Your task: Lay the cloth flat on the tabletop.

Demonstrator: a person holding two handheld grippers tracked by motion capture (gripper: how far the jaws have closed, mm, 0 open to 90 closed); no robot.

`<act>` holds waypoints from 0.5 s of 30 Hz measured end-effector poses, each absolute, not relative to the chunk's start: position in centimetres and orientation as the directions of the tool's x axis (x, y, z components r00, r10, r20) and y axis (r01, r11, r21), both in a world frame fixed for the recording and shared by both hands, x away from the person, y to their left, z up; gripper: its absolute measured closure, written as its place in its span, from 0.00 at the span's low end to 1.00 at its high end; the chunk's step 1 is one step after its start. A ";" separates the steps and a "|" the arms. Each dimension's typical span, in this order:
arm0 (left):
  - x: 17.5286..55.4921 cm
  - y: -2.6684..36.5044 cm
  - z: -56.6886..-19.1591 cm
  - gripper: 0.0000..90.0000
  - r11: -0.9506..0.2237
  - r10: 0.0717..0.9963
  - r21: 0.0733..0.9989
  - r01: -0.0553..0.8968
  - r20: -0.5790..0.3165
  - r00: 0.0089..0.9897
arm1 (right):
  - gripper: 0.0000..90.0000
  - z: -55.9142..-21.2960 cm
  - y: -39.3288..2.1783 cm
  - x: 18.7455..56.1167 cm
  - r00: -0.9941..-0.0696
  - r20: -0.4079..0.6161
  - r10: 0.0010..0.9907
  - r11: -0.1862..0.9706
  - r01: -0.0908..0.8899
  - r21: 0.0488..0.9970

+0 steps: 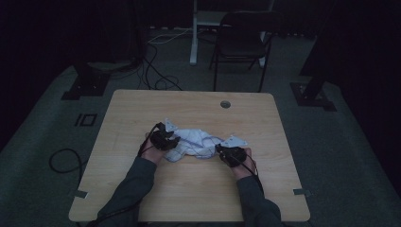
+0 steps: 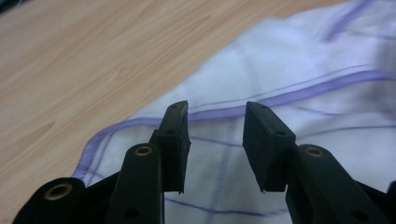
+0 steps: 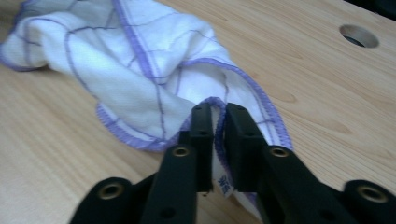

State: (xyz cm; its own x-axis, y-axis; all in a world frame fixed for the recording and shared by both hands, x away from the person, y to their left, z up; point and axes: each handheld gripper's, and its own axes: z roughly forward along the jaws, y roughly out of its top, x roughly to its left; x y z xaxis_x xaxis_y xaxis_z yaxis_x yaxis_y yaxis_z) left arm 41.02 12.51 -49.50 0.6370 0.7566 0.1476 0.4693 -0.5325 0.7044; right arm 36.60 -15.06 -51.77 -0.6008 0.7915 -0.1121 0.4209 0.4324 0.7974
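Mid-desk [image 1: 142, 198], the right tongs [image 3: 218, 122] pinch the white-and-purple cloth's [image 1: 196, 142] hem, while the left tongs [image 2: 215, 122] gape over its other end.

A light wooden desk with rounded corners [image 1: 142, 203] stands on a grey carpeted floor [image 1: 42, 137] in a dim room. A round cable hole [image 1: 225, 104] sits near the desk's far edge, right of centre. Beyond it stands a black folding chair [image 1: 241, 42], with a white post [image 1: 193, 33] to its left. Black cables [image 1: 156, 75] trail over the floor at far left, and another loops near left [image 1: 64, 161]. Dark stand bases [image 1: 87, 82] flank the desk.
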 end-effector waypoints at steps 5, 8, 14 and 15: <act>38.8 11.4 -48.4 0.66 -0.551 0.704 0.727 0.409 0.142 0.696 | 0.96 -51.8 -15.4 37.1 -0.567 -0.104 0.817 0.412 0.449 0.793; 37.9 10.5 -47.9 0.64 -0.589 0.649 0.720 0.367 0.150 0.746 | 0.96 -51.9 -15.6 37.3 -0.555 -0.100 0.826 0.404 0.458 0.792; 37.4 8.7 -48.2 0.63 -0.647 0.581 0.688 0.328 0.167 0.796 | 0.96 -51.8 -15.9 37.3 -0.541 -0.093 0.836 0.391 0.468 0.793; 37.5 8.5 -48.4 0.63 -0.656 0.579 0.677 0.333 0.167 0.798 | 0.96 -51.8 -16.0 37.2 -0.543 -0.093 0.834 0.392 0.466 0.793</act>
